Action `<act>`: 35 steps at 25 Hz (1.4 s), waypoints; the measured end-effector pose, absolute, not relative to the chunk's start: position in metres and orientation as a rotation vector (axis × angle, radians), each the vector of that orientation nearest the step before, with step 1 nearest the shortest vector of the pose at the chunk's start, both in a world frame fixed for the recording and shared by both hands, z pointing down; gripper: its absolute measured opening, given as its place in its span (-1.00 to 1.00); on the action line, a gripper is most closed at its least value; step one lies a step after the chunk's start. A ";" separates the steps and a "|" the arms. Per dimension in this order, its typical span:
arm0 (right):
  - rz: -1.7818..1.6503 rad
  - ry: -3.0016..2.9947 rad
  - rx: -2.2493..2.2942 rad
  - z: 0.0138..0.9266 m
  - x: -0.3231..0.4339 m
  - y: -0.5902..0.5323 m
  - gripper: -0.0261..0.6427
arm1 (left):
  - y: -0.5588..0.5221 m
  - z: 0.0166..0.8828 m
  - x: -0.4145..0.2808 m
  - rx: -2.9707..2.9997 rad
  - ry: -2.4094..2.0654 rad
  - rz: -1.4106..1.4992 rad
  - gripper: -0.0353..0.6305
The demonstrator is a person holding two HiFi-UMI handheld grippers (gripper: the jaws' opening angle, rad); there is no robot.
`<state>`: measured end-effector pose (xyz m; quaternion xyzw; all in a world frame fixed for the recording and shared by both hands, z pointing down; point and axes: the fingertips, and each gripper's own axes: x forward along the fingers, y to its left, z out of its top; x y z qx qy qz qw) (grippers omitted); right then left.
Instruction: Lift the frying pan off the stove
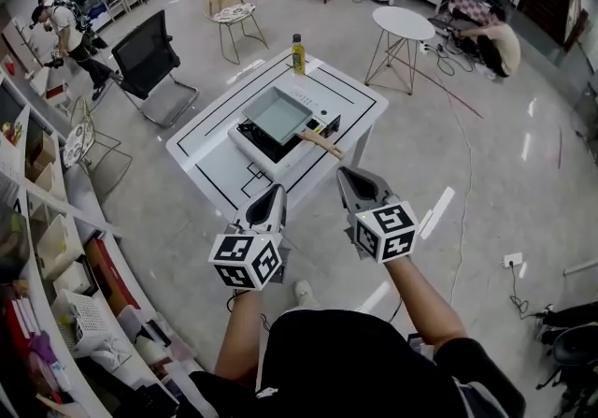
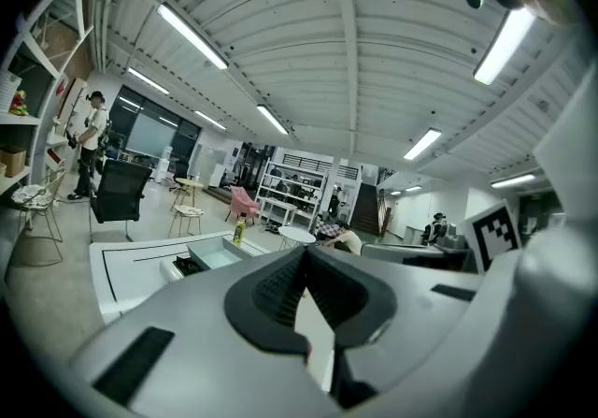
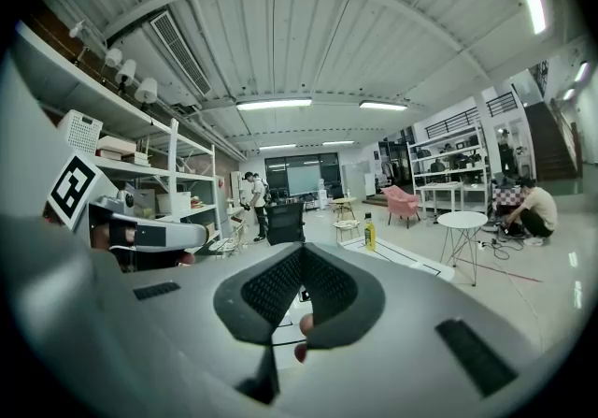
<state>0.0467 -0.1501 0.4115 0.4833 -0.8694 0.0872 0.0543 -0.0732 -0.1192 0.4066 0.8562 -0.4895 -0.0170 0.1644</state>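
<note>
Shows left gripper (image 1: 277,191) and right gripper (image 1: 343,174) clenched empty, short of the table (image 1: 207,139). Shows frying pan (image 1: 278,114) resting on stove (image 1: 264,144), handle toward grippers.

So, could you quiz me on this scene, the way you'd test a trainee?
1. True or false: the frying pan sits on the stove.
2. What stands at the far edge of the white table? A) yellow bottle B) mug C) kettle
3. Fill in: the fingers of the left gripper and right gripper are ____.
Key: 1 true; 2 A; 3 shut.
</note>
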 end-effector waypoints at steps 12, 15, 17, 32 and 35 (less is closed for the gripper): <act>0.255 -2.581 1.511 0.415 -0.001 -0.205 -0.92 | -0.180 0.423 -0.116 2.449 -1.333 -0.012 -0.86; 0.255 -2.562 1.539 0.418 -0.004 -0.211 -0.92 | -0.186 0.428 -0.119 2.459 -1.296 -0.004 -0.86; 0.261 -2.548 1.551 0.424 -0.005 -0.216 -0.92 | -0.189 0.432 -0.120 2.463 -1.279 0.005 -0.86; 0.274 -2.504 1.575 0.440 0.009 -0.251 -0.92 | -0.225 0.442 -0.108 2.473 -1.242 0.028 -0.86; 0.289 -2.504 1.573 0.441 0.014 -0.264 -0.92 | -0.237 0.442 -0.102 2.471 -1.245 0.032 -0.86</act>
